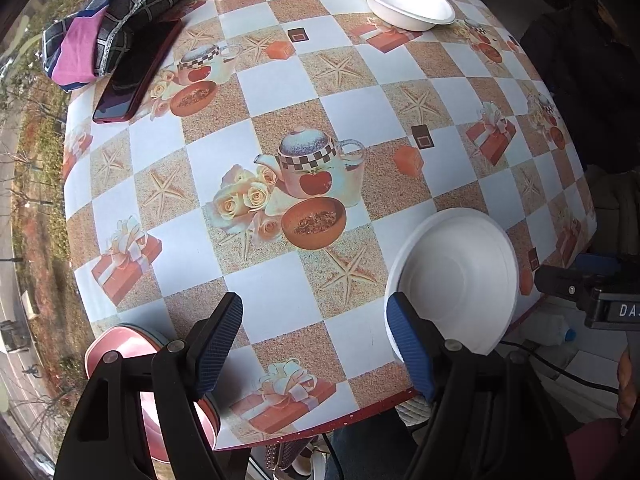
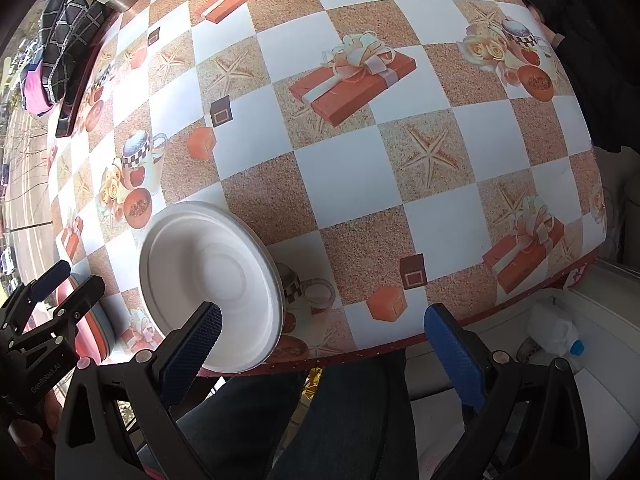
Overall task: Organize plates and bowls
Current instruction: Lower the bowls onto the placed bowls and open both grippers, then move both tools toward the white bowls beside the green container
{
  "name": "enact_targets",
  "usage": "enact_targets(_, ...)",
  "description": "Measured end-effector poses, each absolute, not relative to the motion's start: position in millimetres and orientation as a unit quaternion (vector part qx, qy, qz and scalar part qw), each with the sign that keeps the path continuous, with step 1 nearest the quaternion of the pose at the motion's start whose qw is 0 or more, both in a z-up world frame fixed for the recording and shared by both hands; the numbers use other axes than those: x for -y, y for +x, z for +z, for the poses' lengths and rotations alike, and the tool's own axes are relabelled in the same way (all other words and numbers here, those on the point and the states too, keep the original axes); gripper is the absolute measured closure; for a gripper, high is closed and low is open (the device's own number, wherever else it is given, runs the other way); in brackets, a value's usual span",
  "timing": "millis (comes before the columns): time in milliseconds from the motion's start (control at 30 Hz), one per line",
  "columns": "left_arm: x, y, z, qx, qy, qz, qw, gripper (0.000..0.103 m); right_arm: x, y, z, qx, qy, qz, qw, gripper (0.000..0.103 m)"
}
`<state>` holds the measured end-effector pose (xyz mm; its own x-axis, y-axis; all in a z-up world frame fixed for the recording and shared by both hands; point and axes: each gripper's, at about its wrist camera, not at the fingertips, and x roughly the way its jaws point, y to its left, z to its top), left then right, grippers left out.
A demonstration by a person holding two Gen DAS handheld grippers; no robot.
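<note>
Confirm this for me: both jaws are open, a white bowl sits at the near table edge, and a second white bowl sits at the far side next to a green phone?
Not quite: the phone is dark red, not green, as the left wrist view shows. The rest stands: both sets of jaws are open, one white bowl sits at the near edge and the second white bowl at the far side.

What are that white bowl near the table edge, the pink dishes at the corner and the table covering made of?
The white bowl looks like moulded paper pulp or foam: matte, thin rim, pressed rings. The pink dishes look like smooth plastic or glazed ceramic, with a slight sheen; hard to tell which. The table covering appears to be printed vinyl oilcloth: flat, faintly glossy, hanging over the table edge.
</note>
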<state>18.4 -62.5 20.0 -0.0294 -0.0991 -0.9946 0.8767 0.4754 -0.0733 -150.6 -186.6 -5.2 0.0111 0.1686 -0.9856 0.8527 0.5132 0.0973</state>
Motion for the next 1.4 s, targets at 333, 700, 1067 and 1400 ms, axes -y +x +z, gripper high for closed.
enact_targets(333,71.5,14.7,20.2,-0.596,0.333,-0.4,0.611,0.025,192.0,-159.5,-6.2,-0.636,0.41,-0.296,0.583,0.001)
enact_targets(700,83.3,15.5,27.2,-0.584,0.337,-0.407,0.616,0.025,204.8,-173.7,-1.9,-0.626,0.424,-0.306,0.579,0.001)
enact_targets(1067,107.4,44.9,47.6,-0.545,0.339,-0.411,0.647,0.025,220.5,-185.0,-1.8,-0.62,0.433,-0.315,0.573,0.001)
enact_targets(1400,143.7,84.9,66.5,-0.507,0.333,-0.404,0.685,0.025,260.3,-183.0,7.5,-0.616,0.415,-0.314,0.591,0.001)
